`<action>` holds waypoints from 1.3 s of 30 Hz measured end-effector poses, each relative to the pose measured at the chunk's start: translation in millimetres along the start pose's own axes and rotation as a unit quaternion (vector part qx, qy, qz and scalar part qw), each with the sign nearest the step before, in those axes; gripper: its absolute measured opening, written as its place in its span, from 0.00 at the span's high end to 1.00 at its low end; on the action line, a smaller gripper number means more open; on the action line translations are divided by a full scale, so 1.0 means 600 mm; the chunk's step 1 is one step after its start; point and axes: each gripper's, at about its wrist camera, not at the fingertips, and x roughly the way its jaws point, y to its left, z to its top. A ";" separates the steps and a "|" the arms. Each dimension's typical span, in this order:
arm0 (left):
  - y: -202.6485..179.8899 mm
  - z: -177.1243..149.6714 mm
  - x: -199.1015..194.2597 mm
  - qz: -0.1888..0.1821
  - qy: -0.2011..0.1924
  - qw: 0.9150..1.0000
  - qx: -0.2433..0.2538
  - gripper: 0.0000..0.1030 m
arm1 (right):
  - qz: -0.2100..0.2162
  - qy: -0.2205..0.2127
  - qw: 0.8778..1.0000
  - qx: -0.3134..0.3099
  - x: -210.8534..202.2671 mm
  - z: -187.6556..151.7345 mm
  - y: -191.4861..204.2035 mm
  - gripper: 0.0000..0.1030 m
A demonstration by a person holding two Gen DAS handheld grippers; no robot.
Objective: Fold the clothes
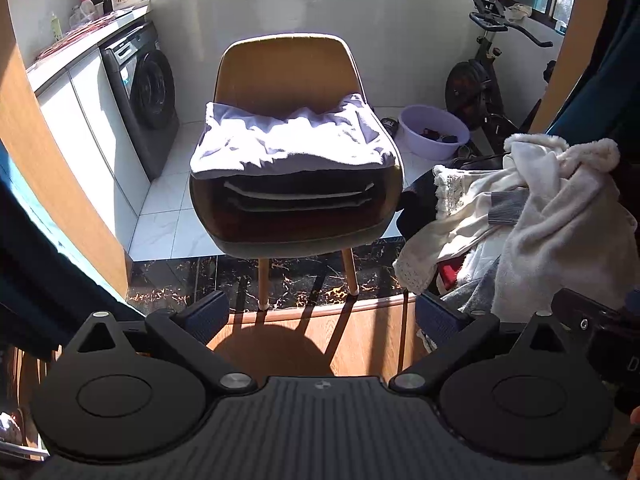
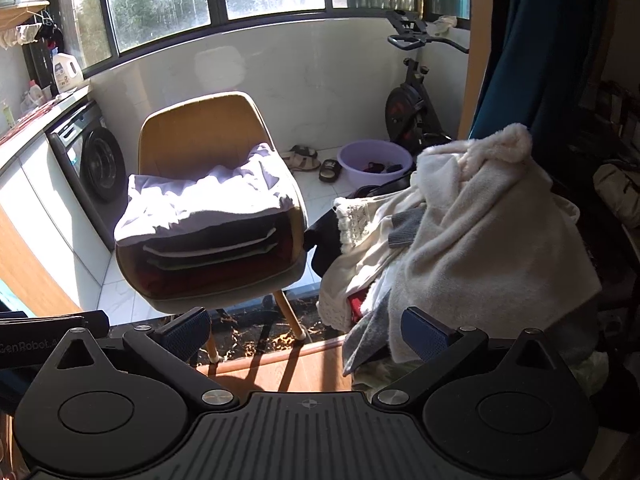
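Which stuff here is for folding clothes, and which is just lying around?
For the job:
folded stack on the chair
unfolded clothes pile
left claw, open
right claw, open

Just lying about:
purple basin
washing machine
exercise bike
detergent bottle
sandals

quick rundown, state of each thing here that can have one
left gripper: jaws open, holding nothing
right gripper: jaws open, holding nothing
stack on the chair: folded, white piece on top
chair: upright, seat taken by the stack
clothes pile: unfolded, heaped
washing machine: door shut
purple basin: upright, dark items inside
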 end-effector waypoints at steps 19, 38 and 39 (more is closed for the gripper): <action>-0.009 -0.002 0.003 0.002 0.005 1.000 -0.003 0.01 | 0.000 0.000 1.000 -0.002 0.002 0.001 -0.007 0.01; 0.000 0.000 0.003 0.011 0.003 1.000 -0.004 0.01 | 0.001 -0.005 1.000 0.001 0.001 0.001 -0.004 0.01; 0.000 0.000 0.003 0.011 0.003 1.000 -0.004 0.01 | 0.001 -0.005 1.000 0.002 0.001 0.001 -0.004 0.01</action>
